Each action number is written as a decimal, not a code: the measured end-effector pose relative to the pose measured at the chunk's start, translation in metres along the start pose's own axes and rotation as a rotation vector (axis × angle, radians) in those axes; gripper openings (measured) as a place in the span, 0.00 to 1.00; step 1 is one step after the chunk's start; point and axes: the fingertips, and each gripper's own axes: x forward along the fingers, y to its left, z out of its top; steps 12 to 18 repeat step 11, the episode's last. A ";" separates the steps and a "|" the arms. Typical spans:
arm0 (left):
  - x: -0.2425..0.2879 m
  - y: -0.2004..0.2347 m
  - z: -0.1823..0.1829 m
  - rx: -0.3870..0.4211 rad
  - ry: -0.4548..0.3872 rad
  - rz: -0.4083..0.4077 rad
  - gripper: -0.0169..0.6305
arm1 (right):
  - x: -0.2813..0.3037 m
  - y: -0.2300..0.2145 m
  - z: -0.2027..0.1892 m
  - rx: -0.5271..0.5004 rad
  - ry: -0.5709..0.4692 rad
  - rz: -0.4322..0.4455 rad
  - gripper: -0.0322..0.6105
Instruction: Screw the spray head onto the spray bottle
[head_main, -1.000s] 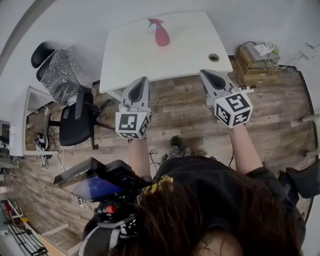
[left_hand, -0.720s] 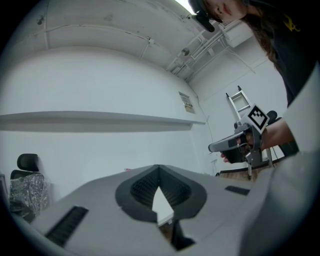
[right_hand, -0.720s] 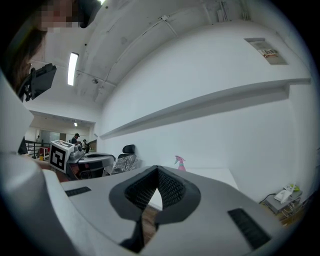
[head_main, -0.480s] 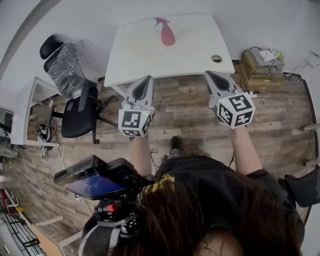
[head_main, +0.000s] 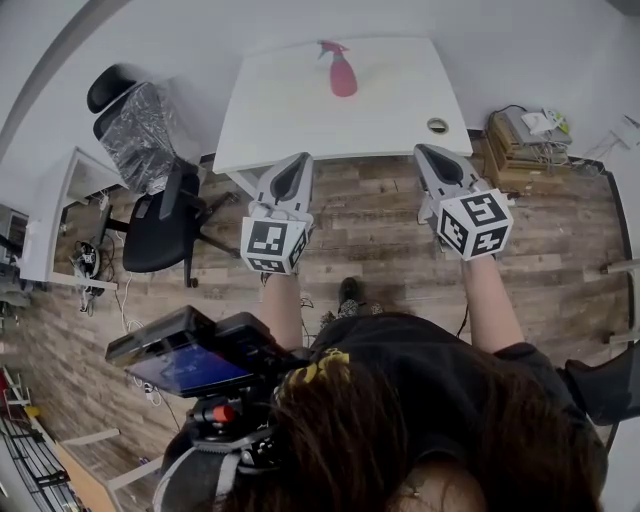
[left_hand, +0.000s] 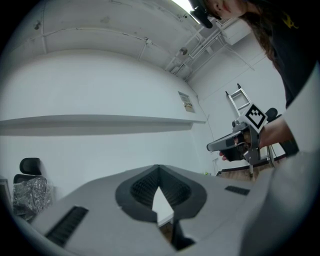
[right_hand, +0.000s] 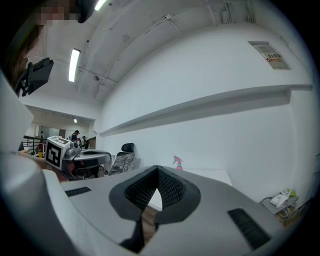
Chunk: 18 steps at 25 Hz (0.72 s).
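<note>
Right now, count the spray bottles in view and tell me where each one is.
1. The pink spray bottle stands upright near the far edge of the white table. No second one shows, and nearly all of the tabletop is in view.

In the head view the bottle (head_main: 342, 72) sits small at the top centre of the bench (head_main: 290, 110). It is too small to tell how tightly its head sits. The tips of the left claw (head_main: 297, 160) and right claw (head_main: 428, 152) cover bits of the bench's near edge, and each hand is hidden under its claw. At the right edge a dark chair (head_main: 612, 370) is cut off by the frame. The blue screen (head_main: 190, 368) at lower left is too blurred to read. In the right claw view, the print on the wall notice (right_hand: 270, 54) at upper right and the figures (right_hand: 75, 136) at far left are too small to make out.
</note>
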 end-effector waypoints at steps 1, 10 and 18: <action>0.000 -0.001 0.000 -0.001 0.000 -0.001 0.03 | -0.001 0.000 0.000 0.000 0.000 0.000 0.06; 0.004 0.001 0.001 0.009 0.009 -0.004 0.03 | 0.003 -0.004 -0.001 0.016 0.008 0.013 0.06; 0.005 0.001 0.001 0.011 0.010 -0.003 0.03 | 0.004 -0.003 -0.001 0.018 0.010 0.017 0.06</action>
